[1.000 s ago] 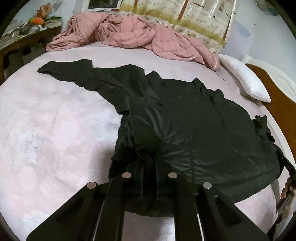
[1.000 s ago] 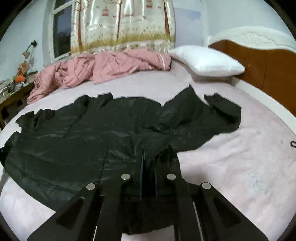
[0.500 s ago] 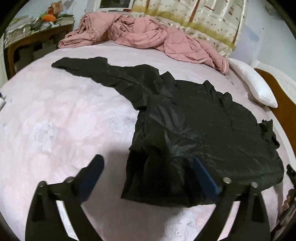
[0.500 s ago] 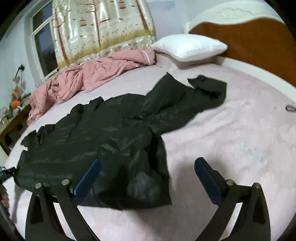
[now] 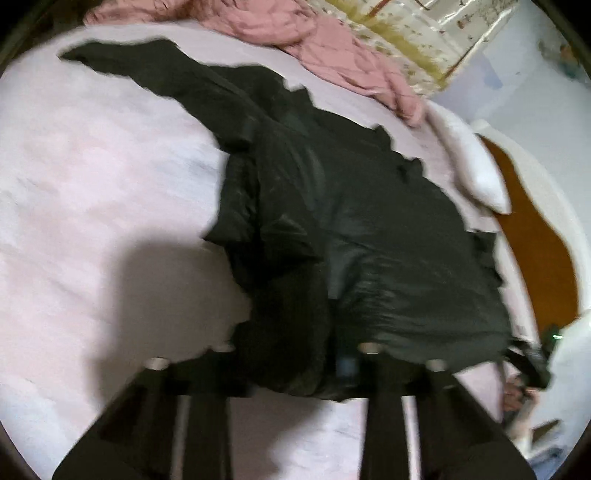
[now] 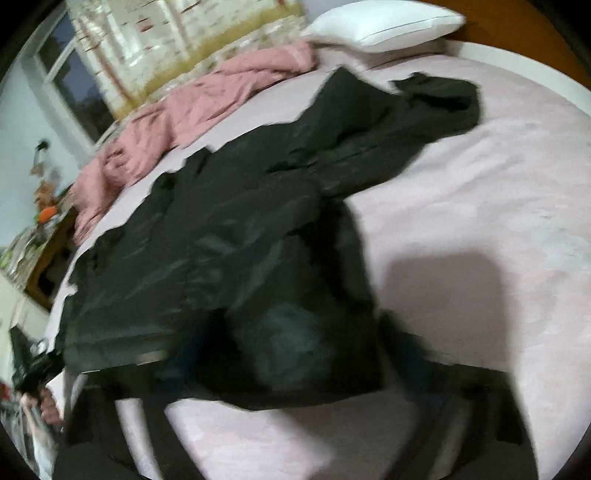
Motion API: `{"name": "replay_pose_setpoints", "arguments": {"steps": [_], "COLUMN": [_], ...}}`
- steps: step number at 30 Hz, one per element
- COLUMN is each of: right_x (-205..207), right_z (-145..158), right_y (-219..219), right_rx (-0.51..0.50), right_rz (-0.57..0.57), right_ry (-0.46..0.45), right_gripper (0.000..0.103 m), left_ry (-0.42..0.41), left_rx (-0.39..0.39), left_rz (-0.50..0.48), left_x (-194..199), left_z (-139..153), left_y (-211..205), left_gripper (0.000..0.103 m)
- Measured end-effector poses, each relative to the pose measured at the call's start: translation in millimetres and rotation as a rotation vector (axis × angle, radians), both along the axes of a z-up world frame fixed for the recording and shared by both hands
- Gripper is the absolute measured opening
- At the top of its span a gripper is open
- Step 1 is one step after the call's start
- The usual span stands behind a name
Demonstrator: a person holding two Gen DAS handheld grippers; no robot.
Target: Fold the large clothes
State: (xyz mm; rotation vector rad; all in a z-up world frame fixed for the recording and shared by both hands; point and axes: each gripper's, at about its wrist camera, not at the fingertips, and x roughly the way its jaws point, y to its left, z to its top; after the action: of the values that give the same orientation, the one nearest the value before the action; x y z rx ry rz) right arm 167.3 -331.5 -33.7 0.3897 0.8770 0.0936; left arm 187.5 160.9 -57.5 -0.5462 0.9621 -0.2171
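On bed (image 5: 92, 184): black jacket (image 5: 369, 229), spread out
Left gripper (image 5: 295, 354): closing, hem between jaws
Right gripper (image 6: 291, 354): closing over hem; blurred, grip unclear

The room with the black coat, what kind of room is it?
Most likely a bedroom. The black coat lies spread on a bed with a pale pink sheet, a white pillow rests by the wooden headboard, and a rumpled pink quilt lies near the curtain.
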Motion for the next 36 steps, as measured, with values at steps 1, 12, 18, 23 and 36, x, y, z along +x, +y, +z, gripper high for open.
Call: {"name": "replay_pose_setpoints", "arguments": {"steps": [1, 12, 18, 23, 36], "right_x": [0, -77, -103, -105, -119], "right_z": [0, 33, 42, 54, 69], "right_y": [3, 21, 35, 25, 42], "right_rx": [-0.011, -0.173, -0.278, -0.216, -0.166], "right_rz": [0.015, 0.022, 0.006, -0.045, -0.02], "right_ry": [-0.002, -0.15, -0.197, -0.242, -0.352], "right_gripper": [0.029, 0.014, 0.014, 0.017, 0.086], "left_ry": [-0.001, -0.134, -0.222, -0.411, -0.475], "left_rx": [0.003, 0.173, 0.343, 0.453, 0.483], "left_rz": [0.004, 0.07, 0.093, 0.135, 0.057], "left_x": [-3, -80, -87, -104, -103], "left_z": [2, 40, 57, 81, 75], "left_y": [-3, -14, -29, -40, -76], "left_gripper": [0.015, 0.013, 0.021, 0.05, 0.1]}}
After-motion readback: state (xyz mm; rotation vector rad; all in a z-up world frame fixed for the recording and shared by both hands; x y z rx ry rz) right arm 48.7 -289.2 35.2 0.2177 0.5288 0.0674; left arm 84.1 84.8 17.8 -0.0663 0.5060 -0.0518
